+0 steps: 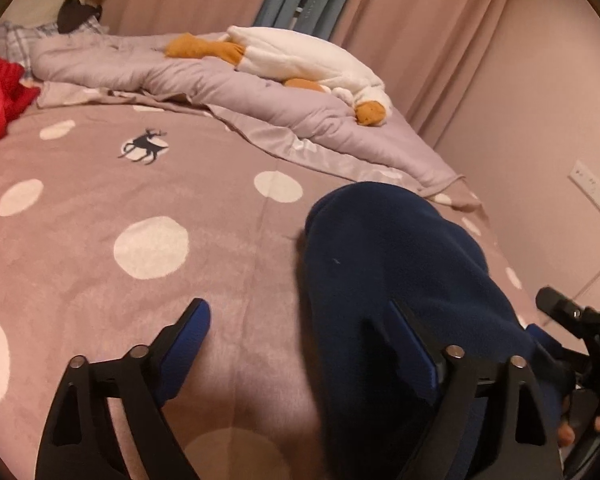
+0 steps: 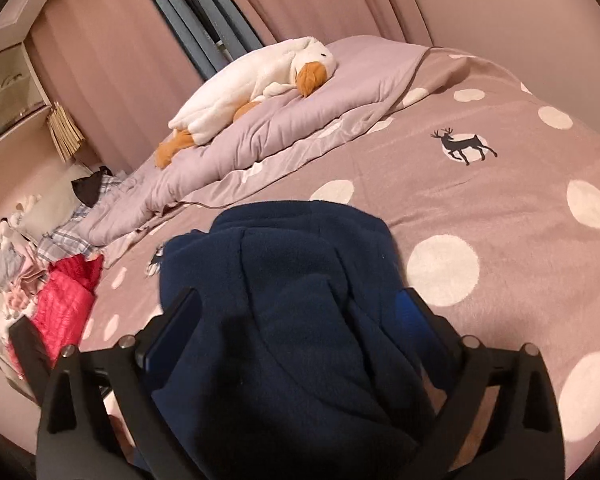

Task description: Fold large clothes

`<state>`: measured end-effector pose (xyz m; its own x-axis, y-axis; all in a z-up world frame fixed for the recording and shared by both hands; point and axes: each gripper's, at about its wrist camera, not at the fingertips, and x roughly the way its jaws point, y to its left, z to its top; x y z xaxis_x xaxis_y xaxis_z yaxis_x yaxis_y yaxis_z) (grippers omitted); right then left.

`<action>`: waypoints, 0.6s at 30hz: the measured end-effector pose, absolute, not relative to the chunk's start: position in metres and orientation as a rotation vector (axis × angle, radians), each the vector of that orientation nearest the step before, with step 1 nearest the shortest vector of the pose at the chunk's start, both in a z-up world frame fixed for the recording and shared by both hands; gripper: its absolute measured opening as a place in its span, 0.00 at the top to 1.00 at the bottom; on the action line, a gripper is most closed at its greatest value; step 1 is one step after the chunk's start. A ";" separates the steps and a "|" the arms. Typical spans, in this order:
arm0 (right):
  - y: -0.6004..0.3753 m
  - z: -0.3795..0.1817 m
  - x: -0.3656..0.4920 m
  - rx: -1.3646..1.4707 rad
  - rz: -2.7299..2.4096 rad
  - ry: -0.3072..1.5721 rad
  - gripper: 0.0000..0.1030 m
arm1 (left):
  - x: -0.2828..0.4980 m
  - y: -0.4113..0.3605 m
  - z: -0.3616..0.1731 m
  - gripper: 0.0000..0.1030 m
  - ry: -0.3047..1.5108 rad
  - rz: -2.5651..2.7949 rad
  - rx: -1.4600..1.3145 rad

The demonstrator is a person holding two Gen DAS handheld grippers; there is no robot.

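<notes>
Nearest, the left hand-held gripper point(image 1: 308, 344) stands wide open, gripping nothing, its right finger against the navy fleece garment point(image 2: 284, 300). The right hand-held gripper point(image 2: 300, 320) also gapes wide, straddling the fleece without pinching it. The fleece lies bunched on the bed point(image 1: 100, 208), whose mauve cover has white dots and a deer motif point(image 2: 464, 146). Beyond the fleece lies a lilac quilt point(image 1: 204, 80) bearing a plush goose point(image 2: 256, 80); a red jacket point(image 2: 66, 300) sits beside it. Pink curtains point(image 1: 400, 12) hang behind. No writing is legible.
</notes>
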<state>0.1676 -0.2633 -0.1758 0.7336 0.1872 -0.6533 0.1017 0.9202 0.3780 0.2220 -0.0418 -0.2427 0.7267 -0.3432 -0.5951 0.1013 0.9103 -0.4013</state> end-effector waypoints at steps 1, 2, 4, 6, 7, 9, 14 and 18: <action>-0.260 -0.173 0.165 0.373 0.059 0.772 0.04 | 0.221 -0.039 -0.242 0.05 0.716 -0.266 -0.375; -0.258 -0.169 0.160 0.323 0.069 0.783 0.03 | 0.220 -0.037 -0.241 0.01 0.716 -0.279 -0.391; -0.259 -0.164 0.151 0.239 0.067 0.785 0.01 | 0.220 -0.033 -0.239 0.01 0.731 -0.330 -0.450; -0.268 -0.165 0.143 0.199 0.048 0.800 0.00 | 0.222 -0.031 -0.241 0.01 0.752 -0.367 -0.488; -0.276 -0.170 0.142 0.219 0.058 0.814 0.00 | 0.223 -0.033 -0.243 0.01 0.770 -0.383 -0.490; -0.292 -0.177 0.142 0.316 0.110 0.853 0.00 | 0.225 -0.036 -0.248 0.01 0.807 -0.399 -0.477; -0.320 -0.202 0.144 0.530 0.243 0.930 0.00 | 0.229 -0.040 -0.267 0.01 0.916 -0.495 -0.559; -0.334 -0.246 0.153 0.813 0.378 1.042 0.00 | 0.229 -0.040 -0.270 0.01 0.943 -0.538 -0.593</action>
<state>0.1533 -0.3343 -0.2458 0.4767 0.6310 -0.6120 0.0910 0.6571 0.7483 0.2293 -0.0405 -0.2699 0.4823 -0.6567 -0.5798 0.1650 0.7181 -0.6761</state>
